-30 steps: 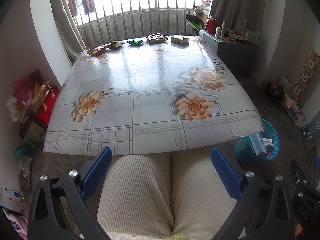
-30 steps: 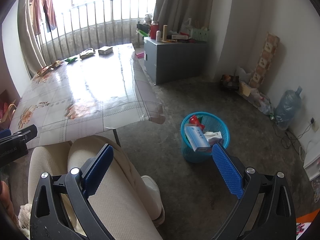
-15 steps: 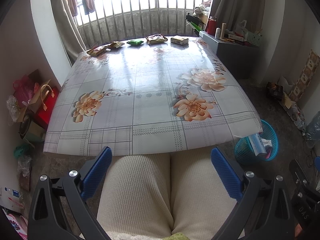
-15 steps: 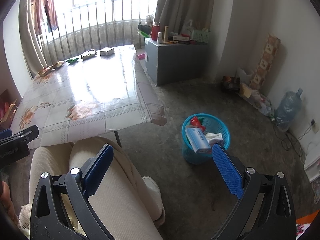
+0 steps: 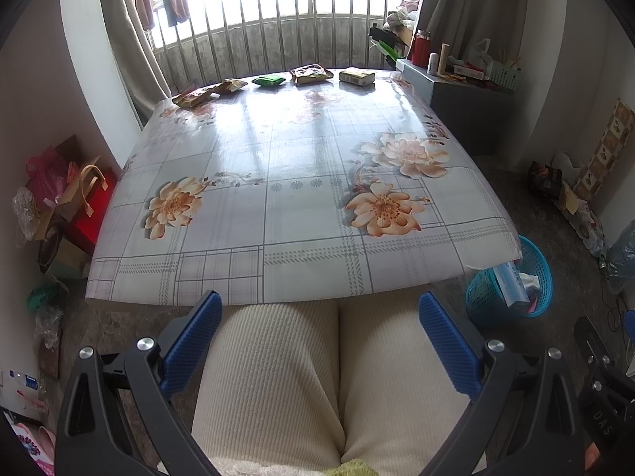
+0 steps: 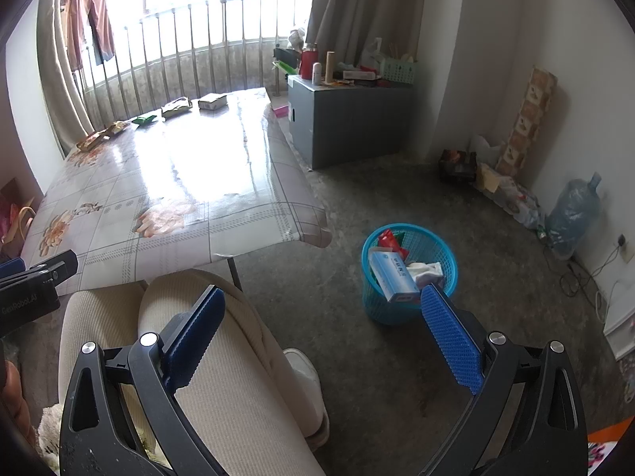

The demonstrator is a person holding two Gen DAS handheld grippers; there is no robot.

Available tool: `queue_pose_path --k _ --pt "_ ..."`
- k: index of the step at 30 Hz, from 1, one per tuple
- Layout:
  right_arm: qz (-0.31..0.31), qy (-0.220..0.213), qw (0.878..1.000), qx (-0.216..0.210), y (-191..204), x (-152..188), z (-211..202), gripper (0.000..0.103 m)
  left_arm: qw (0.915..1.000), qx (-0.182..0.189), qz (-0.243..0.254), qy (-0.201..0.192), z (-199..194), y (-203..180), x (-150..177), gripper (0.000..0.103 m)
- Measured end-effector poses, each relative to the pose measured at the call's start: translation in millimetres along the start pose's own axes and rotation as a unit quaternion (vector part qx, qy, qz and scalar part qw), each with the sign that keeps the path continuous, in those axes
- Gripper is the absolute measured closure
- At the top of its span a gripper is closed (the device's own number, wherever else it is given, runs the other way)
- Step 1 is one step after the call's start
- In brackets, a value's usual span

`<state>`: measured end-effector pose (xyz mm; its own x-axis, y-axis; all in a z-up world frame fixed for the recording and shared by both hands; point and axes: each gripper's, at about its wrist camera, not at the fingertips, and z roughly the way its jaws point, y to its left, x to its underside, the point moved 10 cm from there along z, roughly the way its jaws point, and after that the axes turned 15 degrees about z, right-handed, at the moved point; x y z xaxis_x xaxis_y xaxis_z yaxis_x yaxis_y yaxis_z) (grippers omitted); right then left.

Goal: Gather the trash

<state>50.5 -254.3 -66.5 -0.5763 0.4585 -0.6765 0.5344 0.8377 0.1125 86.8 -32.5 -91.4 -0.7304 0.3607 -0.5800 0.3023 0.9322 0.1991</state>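
Nothing on the table [image 5: 301, 214] has moved since 1 second ago; my right view has only swung slightly. Both my left gripper [image 5: 319, 309] and right gripper [image 6: 321, 305] hang wide and empty over my lap. 5 trash packets [image 5: 274, 80] line the table's far edge; the blue basket [image 6: 408, 273] sits on the floor off its near right corner. My reach is long, so I risk knocking packets off that edge.

A table [image 5: 301, 182] covered with a floral checked cloth is seen. Along its far edge, nearest the window railing [image 5: 278, 51], five items are laid in a row: two brown wrappers [image 5: 192, 98] [image 5: 230, 86], a green packet [image 5: 269, 79], a brown packet [image 5: 310, 73] and a small box [image 5: 357, 76].
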Motion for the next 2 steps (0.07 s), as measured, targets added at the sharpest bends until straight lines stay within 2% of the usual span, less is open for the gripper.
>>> queue_pose_path --k 2 --pt "0.000 0.000 1.000 0.000 -3.0 -0.5 0.2 0.008 1.0000 0.000 -0.001 0.002 -0.5 -0.8 0.9 0.006"
